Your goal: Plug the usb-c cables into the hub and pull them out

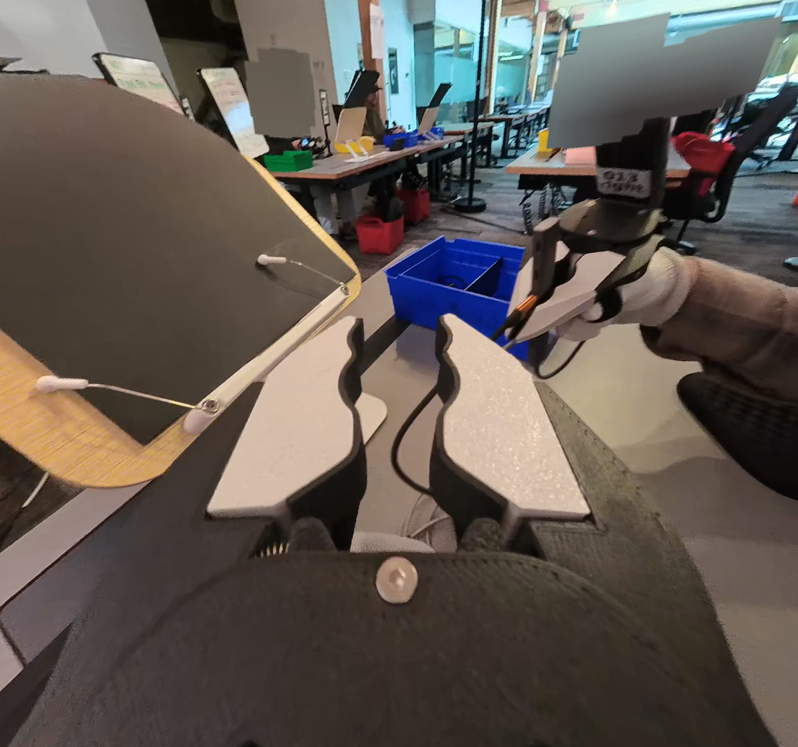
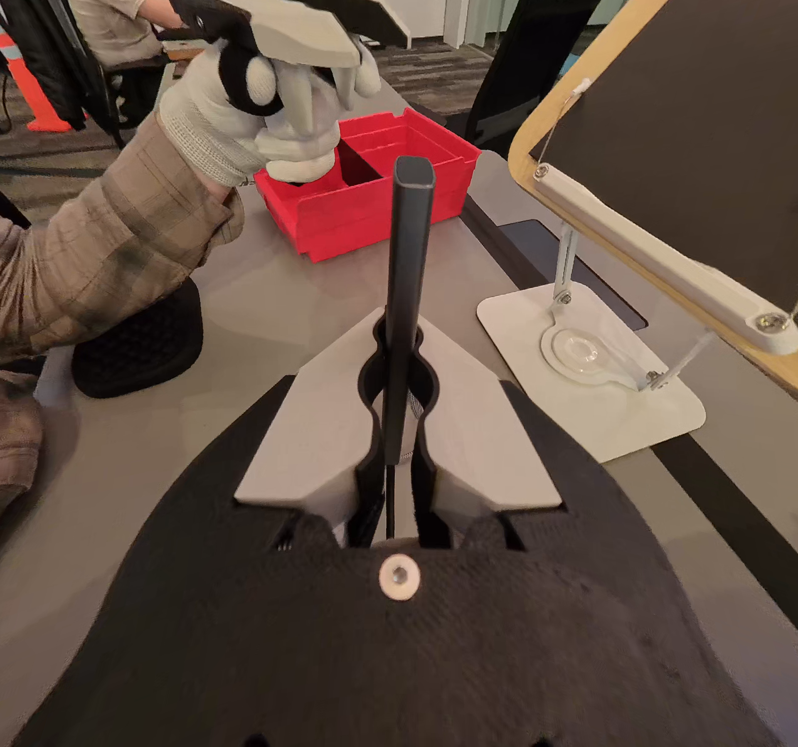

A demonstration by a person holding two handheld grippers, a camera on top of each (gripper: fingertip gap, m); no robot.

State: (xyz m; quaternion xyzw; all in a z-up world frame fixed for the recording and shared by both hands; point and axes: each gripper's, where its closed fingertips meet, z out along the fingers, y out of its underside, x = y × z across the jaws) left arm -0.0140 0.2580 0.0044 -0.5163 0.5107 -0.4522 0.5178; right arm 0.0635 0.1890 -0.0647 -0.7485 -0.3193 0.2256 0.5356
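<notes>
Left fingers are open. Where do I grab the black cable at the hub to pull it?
Take the rigid orange-collared plug under the hub, not the thin cord. Come in with the left gripper from its own side: there the plug shows clear of the right gripper.

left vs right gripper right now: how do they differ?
The left gripper is open with nothing between its fingers; the right gripper is shut on the dark hub. The left gripper hangs high over the red bin; the right gripper sits nearer the table. Both are held in white-gloved hands.
</notes>
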